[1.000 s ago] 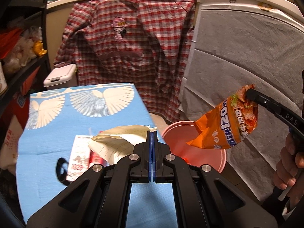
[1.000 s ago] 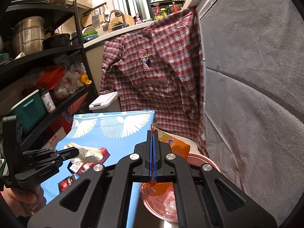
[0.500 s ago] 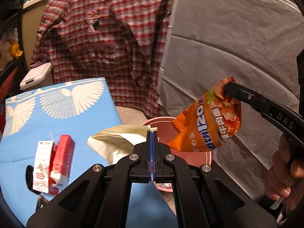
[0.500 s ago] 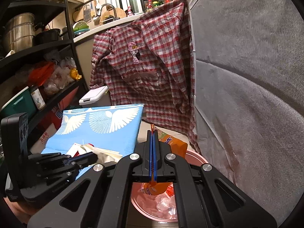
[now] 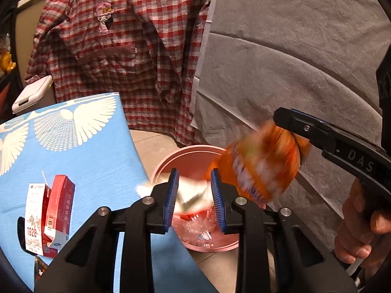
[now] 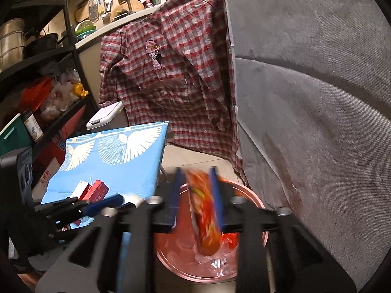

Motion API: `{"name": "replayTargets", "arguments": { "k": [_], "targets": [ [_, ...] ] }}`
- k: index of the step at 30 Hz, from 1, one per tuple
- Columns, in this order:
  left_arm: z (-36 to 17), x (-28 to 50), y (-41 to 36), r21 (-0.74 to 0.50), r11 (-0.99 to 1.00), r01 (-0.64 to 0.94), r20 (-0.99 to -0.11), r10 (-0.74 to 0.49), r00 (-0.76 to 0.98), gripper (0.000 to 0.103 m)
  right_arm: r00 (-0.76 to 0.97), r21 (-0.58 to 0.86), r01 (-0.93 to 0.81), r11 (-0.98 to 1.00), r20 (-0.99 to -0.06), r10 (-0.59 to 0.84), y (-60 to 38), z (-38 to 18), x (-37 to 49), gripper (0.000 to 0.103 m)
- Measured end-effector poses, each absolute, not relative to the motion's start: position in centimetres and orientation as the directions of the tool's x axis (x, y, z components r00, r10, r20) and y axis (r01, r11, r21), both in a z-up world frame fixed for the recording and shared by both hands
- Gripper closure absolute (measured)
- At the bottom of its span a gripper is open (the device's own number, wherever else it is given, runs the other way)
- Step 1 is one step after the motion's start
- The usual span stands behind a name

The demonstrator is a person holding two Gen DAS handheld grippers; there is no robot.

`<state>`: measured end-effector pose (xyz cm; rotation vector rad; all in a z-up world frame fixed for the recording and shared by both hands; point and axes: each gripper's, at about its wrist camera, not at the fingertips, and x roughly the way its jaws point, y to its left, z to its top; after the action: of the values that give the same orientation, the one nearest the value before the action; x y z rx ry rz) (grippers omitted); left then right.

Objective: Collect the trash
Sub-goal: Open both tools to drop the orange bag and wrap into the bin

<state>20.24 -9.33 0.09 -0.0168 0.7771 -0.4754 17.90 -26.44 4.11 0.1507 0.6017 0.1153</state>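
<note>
A pink bin (image 5: 188,157) stands on the floor beside the blue table; it also shows in the right wrist view (image 6: 254,200). My left gripper (image 5: 193,196) is open above it, and a crumpled cream paper (image 5: 193,195) drops, blurred, between its fingers. My right gripper (image 6: 198,195) is open over the bin, and the orange snack bag (image 6: 205,210) falls, blurred, between its fingers. The bag (image 5: 259,163) also shows in the left wrist view just under the right gripper's fingers (image 5: 305,127). Clear plastic and red wrappers (image 5: 198,224) lie in the bin.
A red and white carton (image 5: 48,210) lies on the blue cloth with white wings (image 5: 73,146). A plaid shirt (image 5: 127,48) hangs behind. A grey cover (image 5: 293,61) is on the right. Shelves with pots and bags (image 6: 36,73) are on the left.
Both grippers have opened. The cream paper has left my left gripper and the orange bag my right; both drop toward the bin. My left gripper has moved right, over the bin.
</note>
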Motion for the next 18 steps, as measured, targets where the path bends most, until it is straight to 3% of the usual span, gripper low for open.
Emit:
{"name": "replayTargets", "arguments": {
  "k": [18],
  "targets": [
    [3.2, 18.2, -1.9, -0.154, 0.939, 0.307, -0.618, -0.334, 0.712, 0.076, 0.837, 0.178, -0.112, 0.978, -0.514, 0.189, -23.1, 5.8, 16.3, 0.068]
  ]
}}
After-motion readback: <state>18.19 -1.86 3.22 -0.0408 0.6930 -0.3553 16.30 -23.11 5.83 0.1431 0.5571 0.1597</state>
